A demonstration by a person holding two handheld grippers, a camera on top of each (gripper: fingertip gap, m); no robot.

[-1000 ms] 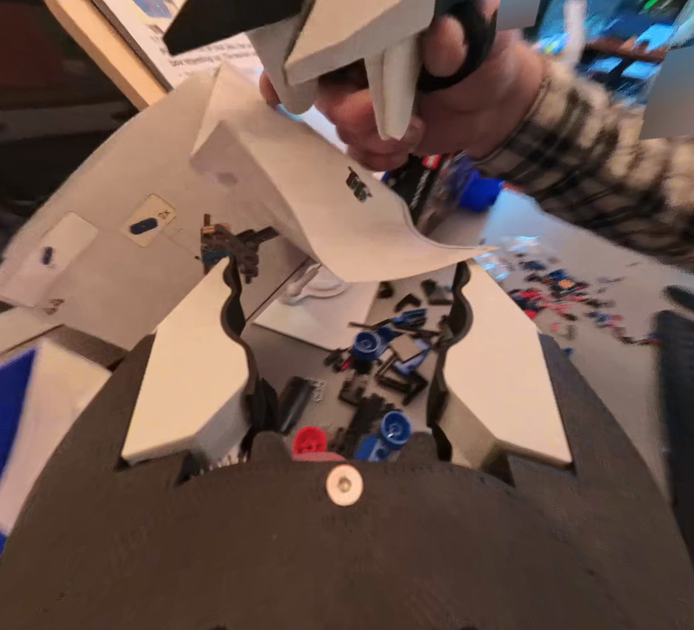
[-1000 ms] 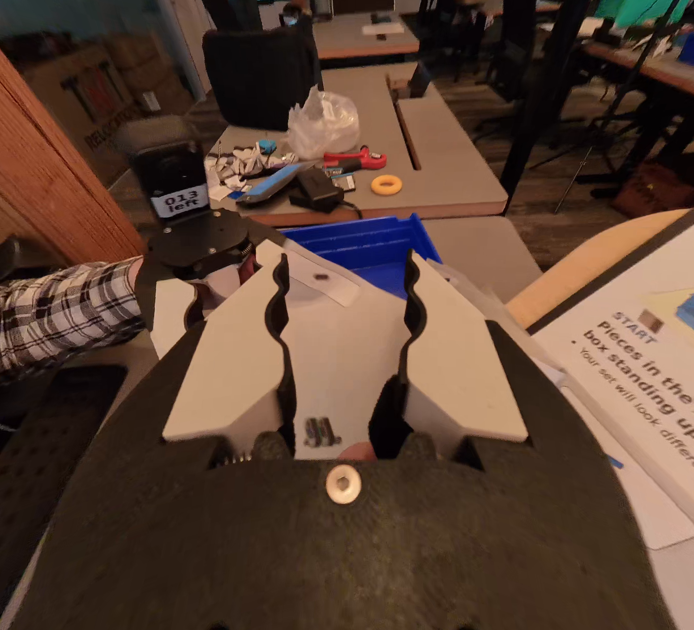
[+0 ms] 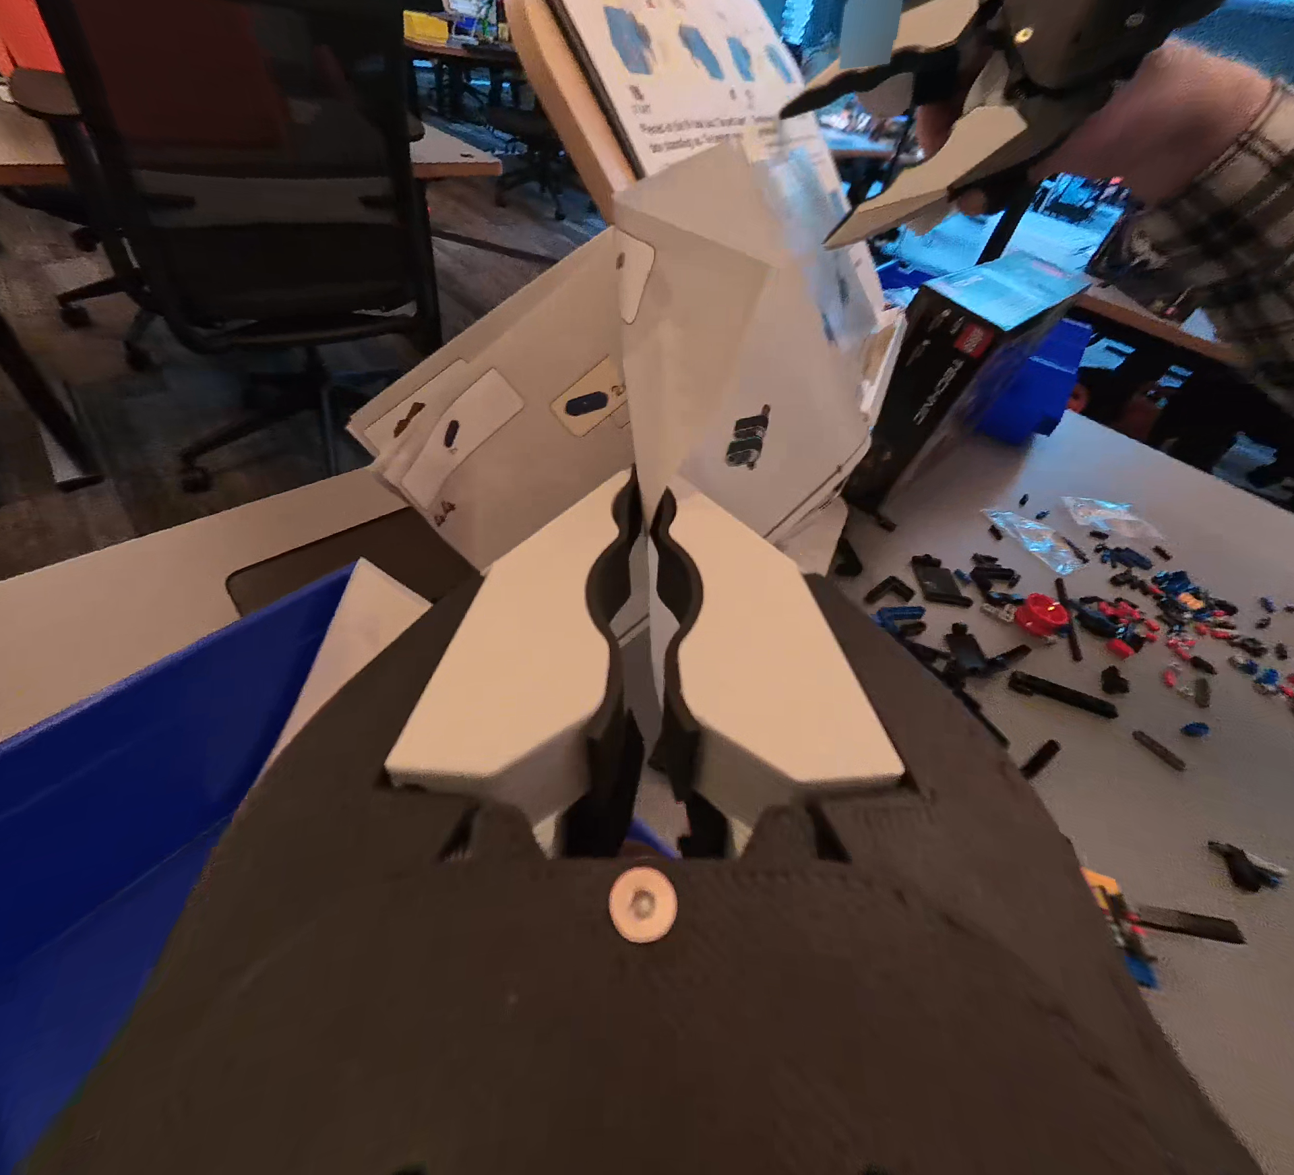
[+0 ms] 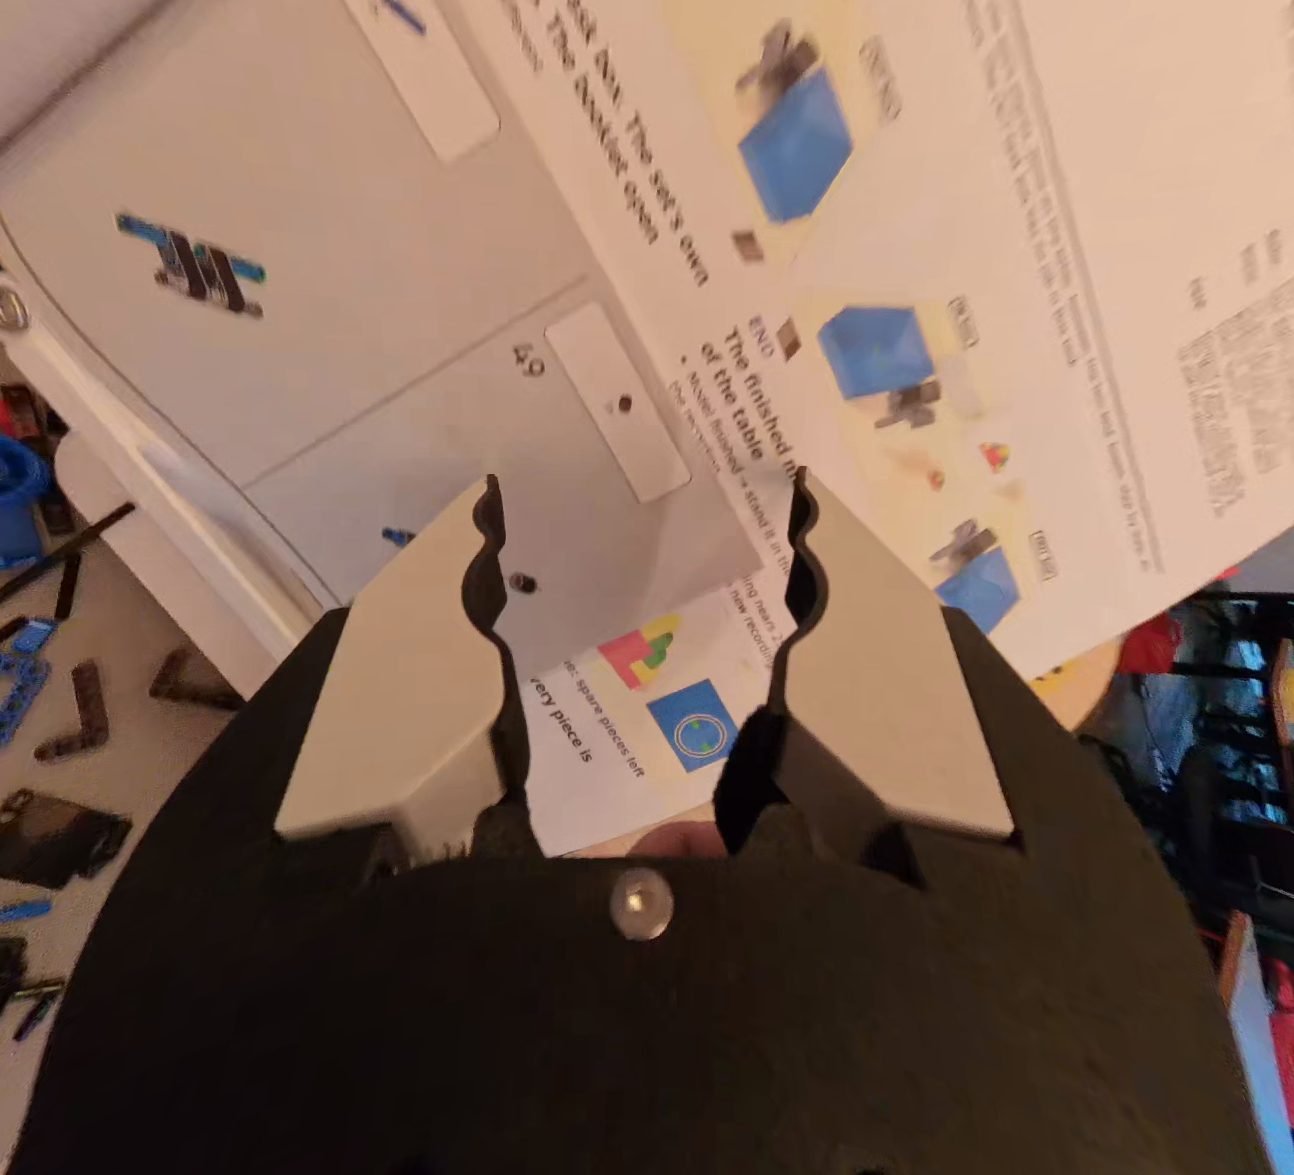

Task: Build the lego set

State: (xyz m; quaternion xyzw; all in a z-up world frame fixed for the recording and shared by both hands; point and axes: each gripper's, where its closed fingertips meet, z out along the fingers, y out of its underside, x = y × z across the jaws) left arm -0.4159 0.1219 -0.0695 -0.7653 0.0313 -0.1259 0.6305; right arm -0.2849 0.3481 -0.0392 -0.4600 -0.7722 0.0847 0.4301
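A white instruction booklet [image 3: 735,385] for the lego set is raised off the grey table [image 3: 1092,812], its pages fanned open and printed with small drawings of dark and blue parts. One page stands almost upright, running down between the fingers of the left gripper [image 3: 645,514], whose jaws are clenched on that page near its lower edge. Loose lego pieces [image 3: 1092,623], mostly black, blue and red, lie scattered on the table to the right, along with a couple of clear plastic bags [image 3: 1036,535]. A dark set box [image 3: 959,371] stands just behind the booklet. A blue bin [image 3: 140,791] sits at the lower left.

The right gripper [image 4: 645,490] is raised above the booklet with its jaws spread wide, gripping nothing. Seen through its own camera, the open booklet pages [image 4: 350,217] fill the space ahead, and a large printed sheet [image 4: 945,196] with blue box pictures lies partly across them. In the left wrist view the right gripper [image 3: 833,175] hovers near the page's top edge; whether it touches the paper cannot be told.
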